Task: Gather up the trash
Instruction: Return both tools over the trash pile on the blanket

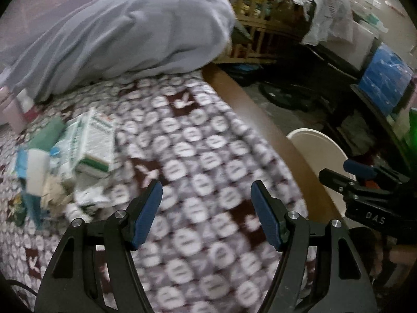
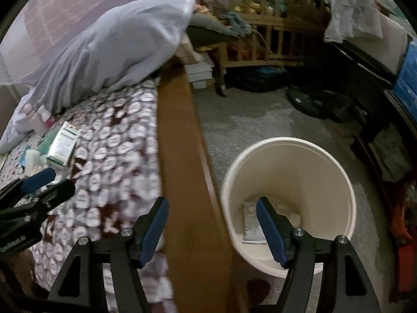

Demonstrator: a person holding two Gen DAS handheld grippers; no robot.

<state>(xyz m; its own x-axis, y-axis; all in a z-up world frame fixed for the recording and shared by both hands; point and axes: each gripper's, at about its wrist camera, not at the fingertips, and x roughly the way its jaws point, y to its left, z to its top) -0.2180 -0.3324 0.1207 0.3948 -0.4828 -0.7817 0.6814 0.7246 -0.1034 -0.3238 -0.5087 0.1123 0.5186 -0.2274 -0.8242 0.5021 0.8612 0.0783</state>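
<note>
A heap of trash lies on the patterned bedspread (image 1: 198,135) at the left: a white and green carton (image 1: 96,143), a white tube (image 1: 37,172), a crumpled wrapper (image 1: 88,195) and blue scraps. My left gripper (image 1: 206,185) hovers open over bare bedspread to the right of the heap, with nothing between its fingers. My right gripper (image 2: 212,200) is open and empty above the bed's wooden side rail (image 2: 179,156). Just right of it on the floor stands a cream bucket (image 2: 286,156) with a flat pale packet (image 2: 251,221) inside. The carton (image 2: 63,143) shows far left in the right wrist view.
A grey-blue pillow (image 1: 130,26) fills the head of the bed, with a pink bottle (image 1: 13,114) beside it. Past the rail lie grey floor, a wooden crib (image 2: 260,31), a dark fan base (image 2: 318,104) and cluttered shelves with a blue box (image 1: 385,78).
</note>
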